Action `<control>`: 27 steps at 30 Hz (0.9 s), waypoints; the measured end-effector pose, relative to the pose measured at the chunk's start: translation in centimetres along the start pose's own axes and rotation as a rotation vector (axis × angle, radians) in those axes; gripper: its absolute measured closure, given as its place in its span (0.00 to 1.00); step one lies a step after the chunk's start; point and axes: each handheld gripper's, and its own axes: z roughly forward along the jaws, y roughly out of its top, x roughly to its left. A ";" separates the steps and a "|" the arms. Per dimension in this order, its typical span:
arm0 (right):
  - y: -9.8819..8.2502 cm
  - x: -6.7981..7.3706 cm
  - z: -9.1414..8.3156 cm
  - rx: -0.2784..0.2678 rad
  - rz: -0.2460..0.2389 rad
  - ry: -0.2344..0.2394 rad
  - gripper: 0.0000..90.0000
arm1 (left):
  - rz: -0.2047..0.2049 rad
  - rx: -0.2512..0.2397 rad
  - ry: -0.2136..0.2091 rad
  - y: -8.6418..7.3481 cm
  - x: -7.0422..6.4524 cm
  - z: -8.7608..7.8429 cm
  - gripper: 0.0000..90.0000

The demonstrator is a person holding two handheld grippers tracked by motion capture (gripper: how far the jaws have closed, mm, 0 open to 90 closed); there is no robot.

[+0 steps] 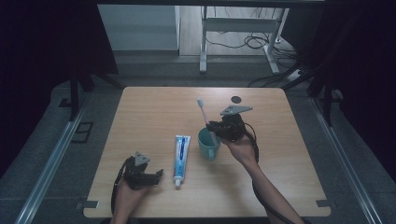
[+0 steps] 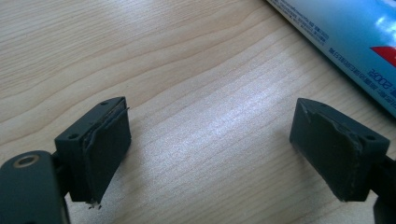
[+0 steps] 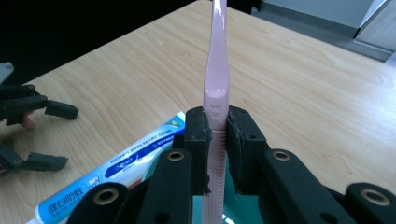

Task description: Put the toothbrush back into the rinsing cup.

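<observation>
My right gripper (image 1: 211, 125) is shut on a pink toothbrush (image 1: 204, 116), handle end down inside a teal mug (image 1: 208, 143) at the table's middle. In the right gripper view both pads clamp the toothbrush (image 3: 217, 70) handle, and the teal mug (image 3: 243, 207) rim shows just below the jaws. A blue and white toothpaste tube (image 1: 180, 158) lies flat left of the mug. My left gripper (image 1: 158, 176) rests open near the front left, its jaws pointing at the tube. The left gripper view has bare wood between the wide jaws and the toothpaste tube (image 2: 345, 42) at upper right.
The wooden table (image 1: 154, 107) has a small dark round mark (image 1: 236, 99) near its far edge. Beyond the table stand metal desk legs (image 1: 203, 42) and loose cables (image 1: 254, 42) on the floor. Dark curtains flank both sides.
</observation>
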 end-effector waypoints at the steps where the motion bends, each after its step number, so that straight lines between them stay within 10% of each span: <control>1: 0.0 0.0 0.0 0.000 0.000 0.000 0.87 | 0.000 0.000 0.000 0.0 0.0 0.0 0.14; 27: -3.1 -0.4 2.3 0.076 0.034 0.015 0.87 | -0.004 0.000 0.000 0.0 0.0 0.0 0.14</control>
